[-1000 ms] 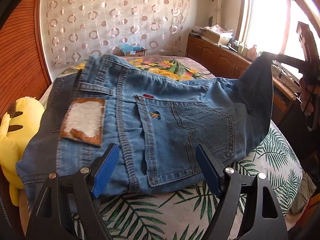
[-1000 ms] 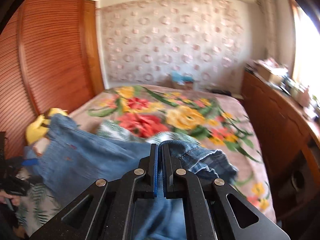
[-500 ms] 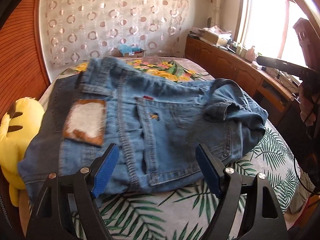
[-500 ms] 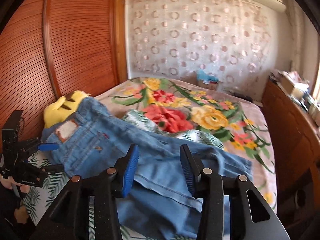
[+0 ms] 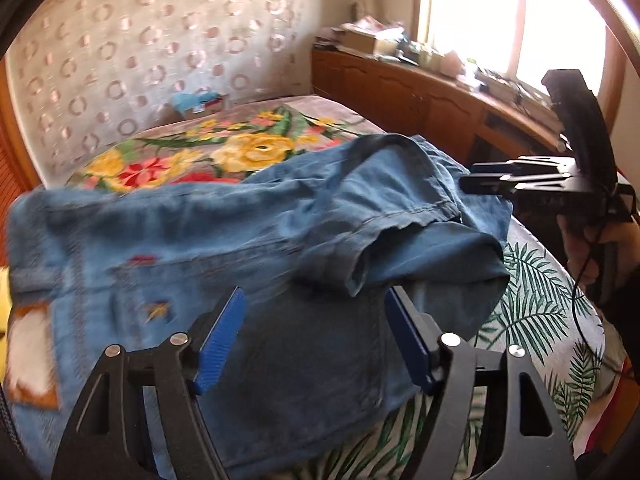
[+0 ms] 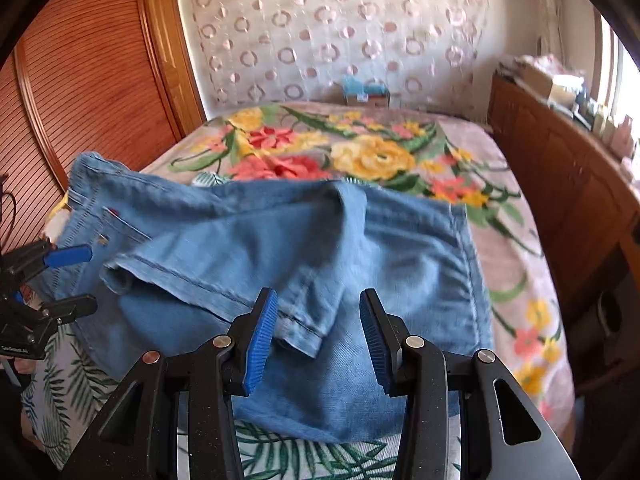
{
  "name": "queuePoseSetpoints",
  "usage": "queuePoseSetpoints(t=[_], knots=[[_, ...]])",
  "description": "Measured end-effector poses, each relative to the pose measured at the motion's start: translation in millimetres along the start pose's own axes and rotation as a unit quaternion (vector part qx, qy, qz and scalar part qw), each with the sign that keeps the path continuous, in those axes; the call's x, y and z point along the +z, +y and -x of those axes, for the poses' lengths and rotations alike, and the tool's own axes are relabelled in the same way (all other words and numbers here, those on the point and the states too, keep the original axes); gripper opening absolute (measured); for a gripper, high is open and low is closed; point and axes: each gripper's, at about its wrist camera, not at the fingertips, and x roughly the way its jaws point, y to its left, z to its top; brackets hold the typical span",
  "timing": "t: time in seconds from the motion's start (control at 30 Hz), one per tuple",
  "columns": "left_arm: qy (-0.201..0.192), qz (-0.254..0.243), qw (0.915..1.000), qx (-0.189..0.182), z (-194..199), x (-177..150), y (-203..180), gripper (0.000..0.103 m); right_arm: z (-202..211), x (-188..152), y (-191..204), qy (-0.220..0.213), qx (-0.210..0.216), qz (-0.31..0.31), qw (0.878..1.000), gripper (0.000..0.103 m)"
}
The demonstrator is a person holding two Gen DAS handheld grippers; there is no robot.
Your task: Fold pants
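Observation:
Blue jeans (image 5: 280, 220) lie on the bed, the legs folded back over the seat and their hems (image 5: 420, 248) resting near the back pocket. My left gripper (image 5: 314, 296) hovers over the seat by the hems. Its jaws are closing, and the pads do not press the denim below them. The right wrist view shows the folded jeans (image 6: 260, 240) from the other end. My right gripper (image 6: 319, 296) is open just above a leg hem (image 6: 300, 328), gripping nothing. Each gripper shows in the other's view: the right gripper (image 5: 468, 184) and the left gripper (image 6: 68, 276).
The bed has a floral spread (image 6: 360, 152) and a palm-leaf sheet (image 5: 532, 300) at the near end. A wooden cabinet (image 6: 560, 160) runs along the right side under the window. A louvred wardrobe (image 6: 80, 80) stands on the left. A small box (image 6: 364, 92) sits at the far end.
The right gripper opened and let go of the leg ends, which dropped folded over the seat; it then sank toward the bed. The left gripper swung right across the jeans and narrowed slightly.

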Motion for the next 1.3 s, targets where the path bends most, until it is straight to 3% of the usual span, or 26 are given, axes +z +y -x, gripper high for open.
queuePoseSetpoints(t=[0.2, 0.47, 0.83, 0.93, 1.03, 1.13, 1.2, 1.3], knots=[[0.018, -0.011, 0.9998, -0.005, -22, 16, -3, 0.062, -24, 4, -18, 0.014, 0.026, -0.027, 0.999, 0.045], [0.017, -0.012, 0.9997, -0.008, -22, 18, -2, 0.049, -45, 3, -37, 0.023, 0.043, -0.038, 0.998, 0.045], [-0.002, -0.009, 0.9999, -0.004, -6, 27, 2, 0.049, -48, -1, -29, 0.019, 0.03, -0.026, 0.999, 0.044], [0.01, -0.012, 0.9999, -0.001, -17, 28, 4, 0.046, -47, -4, -27, 0.017, 0.031, -0.024, 0.999, 0.034], [0.027, -0.017, 0.9995, 0.005, -34, 27, 5, 0.042, -46, -4, -27, 0.015, 0.037, -0.021, 0.999, 0.017], [0.03, -0.016, 0.9994, 0.003, -38, 25, 3, 0.029, -45, -4, -27, 0.01, 0.036, -0.016, 0.999, 0.006], [0.025, -0.017, 0.9996, 0.004, -34, 25, 1, 0.016, -40, -2, -29, 0.002, 0.037, -0.017, 0.999, 0.005], [0.009, -0.014, 0.9999, 0.004, -18, 26, 1, 0.009, -31, 1, -32, -0.012, 0.038, -0.02, 0.999, 0.004]])
